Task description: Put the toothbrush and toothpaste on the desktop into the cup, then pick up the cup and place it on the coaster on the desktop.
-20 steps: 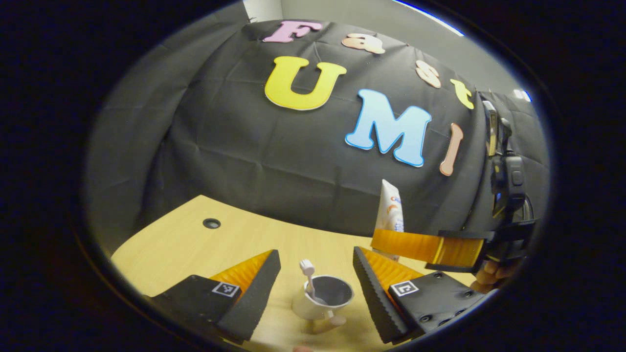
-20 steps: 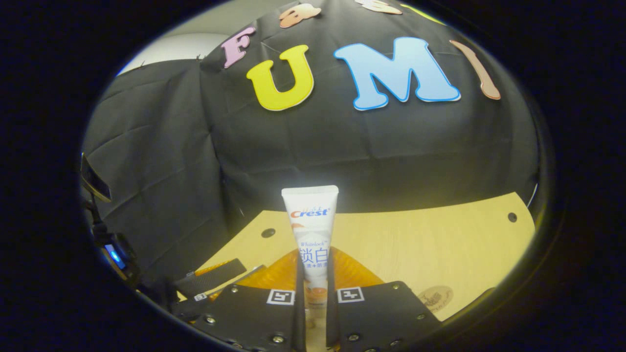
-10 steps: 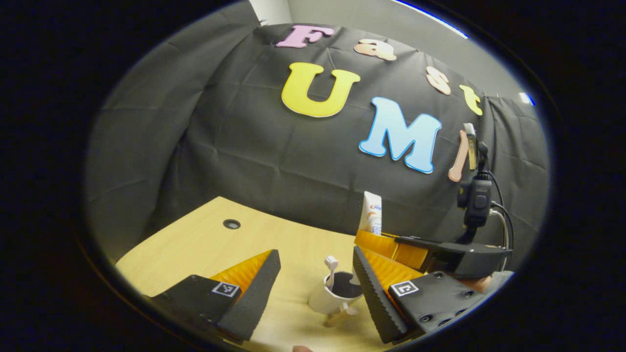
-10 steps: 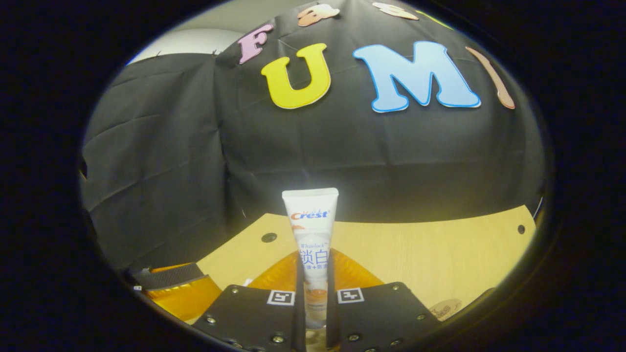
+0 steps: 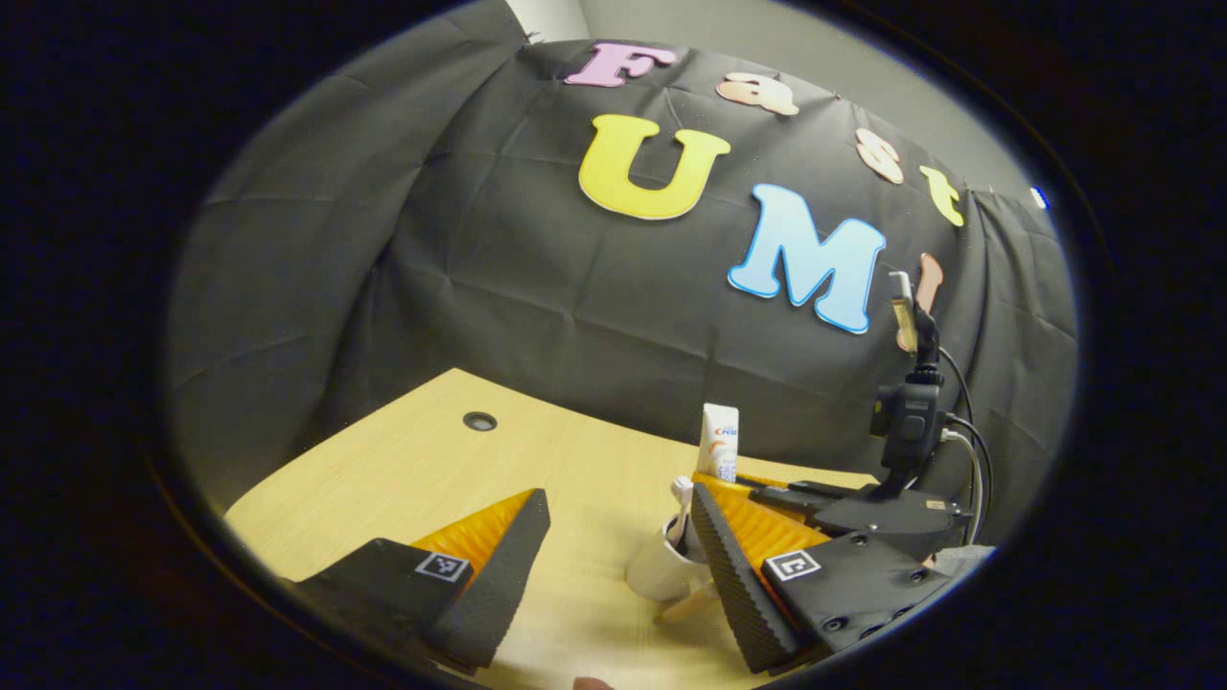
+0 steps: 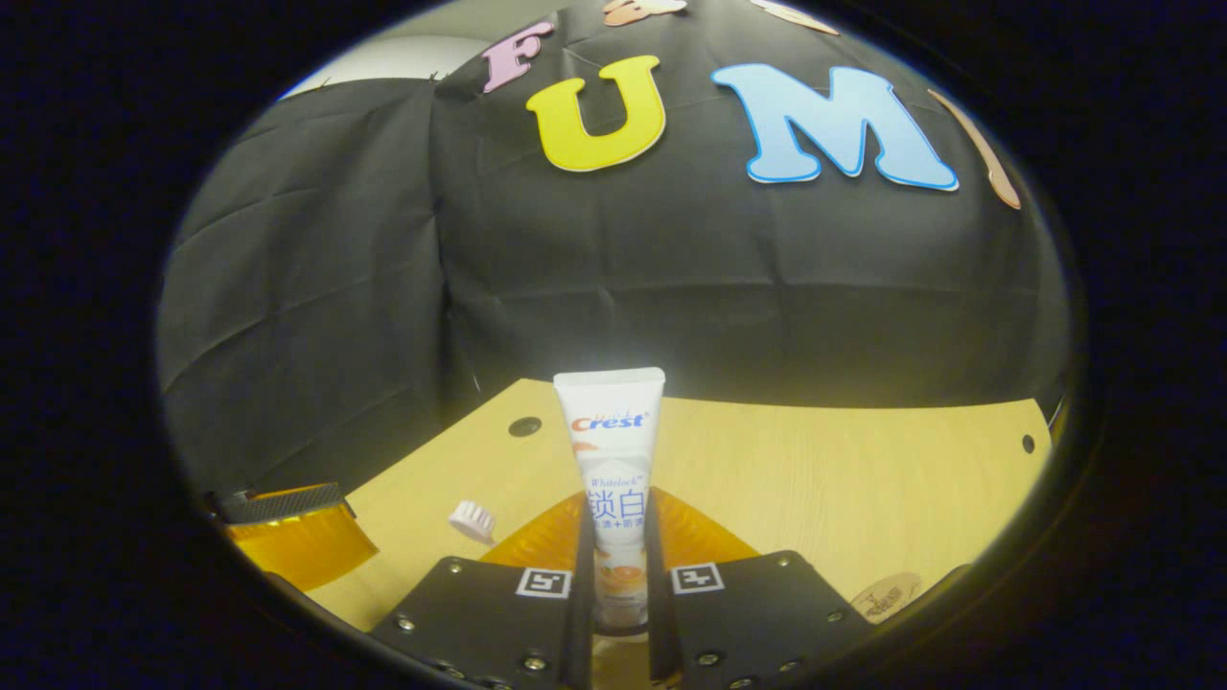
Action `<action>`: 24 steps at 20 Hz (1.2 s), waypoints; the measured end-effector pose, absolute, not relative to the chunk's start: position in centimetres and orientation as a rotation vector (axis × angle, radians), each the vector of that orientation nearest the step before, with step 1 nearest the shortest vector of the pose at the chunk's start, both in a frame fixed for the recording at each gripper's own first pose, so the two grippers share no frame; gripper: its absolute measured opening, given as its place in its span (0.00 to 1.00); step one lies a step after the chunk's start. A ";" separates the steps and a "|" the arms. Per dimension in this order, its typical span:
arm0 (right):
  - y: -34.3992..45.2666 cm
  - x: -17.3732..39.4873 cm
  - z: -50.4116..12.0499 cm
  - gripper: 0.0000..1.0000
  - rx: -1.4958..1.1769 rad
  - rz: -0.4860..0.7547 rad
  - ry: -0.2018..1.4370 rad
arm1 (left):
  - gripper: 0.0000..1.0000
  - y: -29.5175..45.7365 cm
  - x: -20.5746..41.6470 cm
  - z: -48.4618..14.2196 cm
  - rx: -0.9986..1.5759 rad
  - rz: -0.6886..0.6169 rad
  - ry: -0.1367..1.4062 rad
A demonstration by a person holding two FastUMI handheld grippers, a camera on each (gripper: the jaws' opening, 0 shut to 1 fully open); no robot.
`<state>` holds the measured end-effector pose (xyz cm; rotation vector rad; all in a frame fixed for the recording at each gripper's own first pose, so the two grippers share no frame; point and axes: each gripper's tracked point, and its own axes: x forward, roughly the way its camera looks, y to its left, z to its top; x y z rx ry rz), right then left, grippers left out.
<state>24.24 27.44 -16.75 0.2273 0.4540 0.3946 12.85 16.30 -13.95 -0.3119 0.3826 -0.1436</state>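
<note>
In the right gripper view, the right gripper (image 6: 618, 613) sits at the bottom centre of the frame with its two fingers pinching a white plastic toothpaste tube (image 6: 613, 479) between them. The tube stands upright, flat crimped end on top, with coloured print down its front and an orange patch near the bottom where the fingers press on it. Left of it, low in the frame, the white bristled head of a toothbrush (image 6: 473, 520) pokes up. A round tan coaster (image 6: 887, 596) lies on the light wooden desktop (image 6: 844, 479) at the lower right.

In the left gripper view, the left gripper (image 5: 618, 556) has its fingers spread wide at the bottom of the frame, gripping nothing. Between them, nearer the right-hand finger, stands a white cup with a pale handle (image 5: 659, 573), partly hidden by that finger, with the toothbrush (image 5: 682, 498) upright inside. Just above and right of the cup, the toothpaste tube (image 5: 719, 443) rises from the other gripper.
</note>
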 end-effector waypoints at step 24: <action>17.9 16.8 -8.7 0.73 0.314 0.232 0.383 | 0.99 11.8 9.0 -15.7 -0.293 -0.202 0.499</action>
